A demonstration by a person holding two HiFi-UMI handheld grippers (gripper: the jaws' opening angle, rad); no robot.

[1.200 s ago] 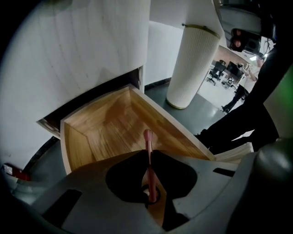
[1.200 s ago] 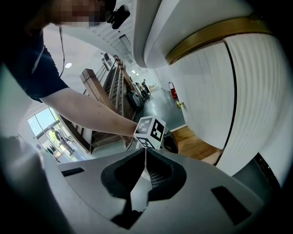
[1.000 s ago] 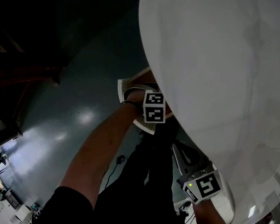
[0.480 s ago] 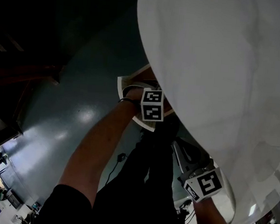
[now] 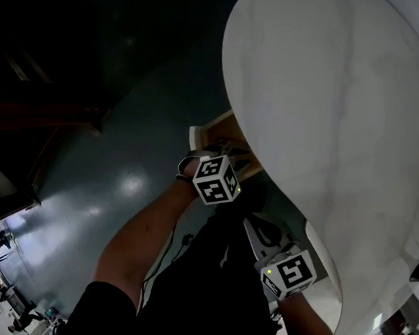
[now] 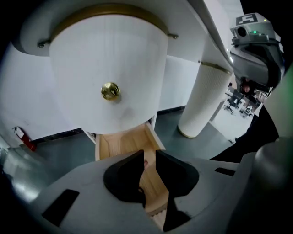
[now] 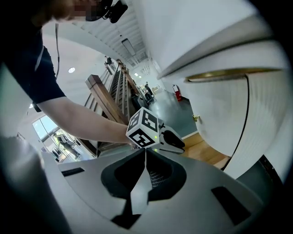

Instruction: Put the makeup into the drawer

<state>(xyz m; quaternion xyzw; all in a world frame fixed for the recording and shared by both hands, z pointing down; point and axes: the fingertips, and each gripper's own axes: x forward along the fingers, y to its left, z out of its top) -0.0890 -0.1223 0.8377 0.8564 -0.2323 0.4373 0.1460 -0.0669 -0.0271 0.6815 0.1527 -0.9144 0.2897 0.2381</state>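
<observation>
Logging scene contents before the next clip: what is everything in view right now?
table top: one, white, round, right of head view.
curved front: one, white, under the table top.
knob: one, brass, on the curved front.
drawer: one, light wood, open below the curved front.
small thing: one, reddish, in the drawer; too small to name.
pillar: one, white, ribbed, right of the drawer.
floor: dark, glossy.
left gripper: grey, over the drawer; jaws just been opening, nothing between.
right gripper: grey, shut, empty.
</observation>
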